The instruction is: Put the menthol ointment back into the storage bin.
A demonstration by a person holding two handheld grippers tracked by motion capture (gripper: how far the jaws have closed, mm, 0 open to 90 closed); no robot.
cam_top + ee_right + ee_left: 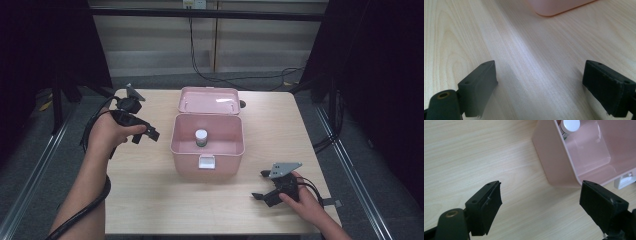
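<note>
A pink box [207, 147] stands mid-table with its lid [208, 101] swung back. Inside it stands a small bottle with a white cap [201, 136]; the same bottle [569, 125] peeks over the box wall [554, 162] in the left gripper view. My left gripper [146, 134] hovers left of the box, open, nothing between its jaws, pointing toward the box's near left corner. My right gripper [260, 186] rests low near the table's front right, open and empty, with a corner of the box [554, 7] ahead of it.
The light wooden table [150, 200] has bare room left, right and in front of the box. A white latch [206, 162] sits on the box's front. Cables [200, 60] trail on the floor behind the table. Dark curtains flank both sides.
</note>
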